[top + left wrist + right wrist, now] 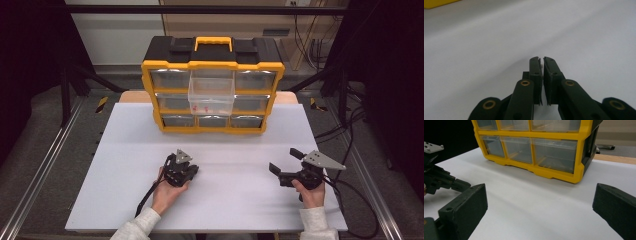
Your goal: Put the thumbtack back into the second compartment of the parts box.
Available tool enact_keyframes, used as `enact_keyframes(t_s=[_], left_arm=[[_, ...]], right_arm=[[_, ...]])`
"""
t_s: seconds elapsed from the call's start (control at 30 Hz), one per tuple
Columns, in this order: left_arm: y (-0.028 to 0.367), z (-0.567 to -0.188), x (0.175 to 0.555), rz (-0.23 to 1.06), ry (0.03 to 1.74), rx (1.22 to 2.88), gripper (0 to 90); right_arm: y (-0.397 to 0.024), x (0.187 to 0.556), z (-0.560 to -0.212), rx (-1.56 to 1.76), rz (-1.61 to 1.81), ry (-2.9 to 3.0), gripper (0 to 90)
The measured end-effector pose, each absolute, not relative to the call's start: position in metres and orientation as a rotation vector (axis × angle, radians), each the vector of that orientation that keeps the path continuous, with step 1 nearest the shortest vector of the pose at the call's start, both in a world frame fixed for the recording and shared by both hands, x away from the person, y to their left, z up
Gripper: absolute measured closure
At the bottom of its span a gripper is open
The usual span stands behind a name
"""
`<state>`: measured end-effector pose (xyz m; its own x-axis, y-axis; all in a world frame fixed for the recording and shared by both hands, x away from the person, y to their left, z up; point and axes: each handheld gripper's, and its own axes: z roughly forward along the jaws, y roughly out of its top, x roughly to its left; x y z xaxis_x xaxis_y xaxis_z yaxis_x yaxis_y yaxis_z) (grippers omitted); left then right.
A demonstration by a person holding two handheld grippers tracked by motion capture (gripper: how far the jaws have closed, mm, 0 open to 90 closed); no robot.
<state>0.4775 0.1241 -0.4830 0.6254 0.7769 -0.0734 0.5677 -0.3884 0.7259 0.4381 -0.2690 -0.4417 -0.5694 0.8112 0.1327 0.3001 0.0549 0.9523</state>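
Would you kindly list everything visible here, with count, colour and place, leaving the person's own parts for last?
organiser cabinet: one, yellow and black, far middle of the table.
pulled-out drawer: one, clear, sticking out of the cabinet's middle column.
table: one, white top, under everything.
left gripper: one, black, near left, jaws shut on nothing.
right gripper: one, black, near right, jaws wide open.
hands: two, in pale sleeves, at the near edge, left hand, right hand.

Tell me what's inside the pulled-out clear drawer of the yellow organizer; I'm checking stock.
The pulled-out drawer in the organizer looks nearly empty: through its clear front, two small red marks or items show near the bottom. Its floor behind them is too blurred to make out.
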Motion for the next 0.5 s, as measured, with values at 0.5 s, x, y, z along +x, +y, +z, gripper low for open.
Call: enact_keyframes(t_s=[0.5], left_arm=[[0.1285,-0.4742,0.4754,0.366,1.016,2.103,85.5]], right_arm=[[-0.2692,0.4381,-0.4414,1.111,1.536,1.893,0.2]])
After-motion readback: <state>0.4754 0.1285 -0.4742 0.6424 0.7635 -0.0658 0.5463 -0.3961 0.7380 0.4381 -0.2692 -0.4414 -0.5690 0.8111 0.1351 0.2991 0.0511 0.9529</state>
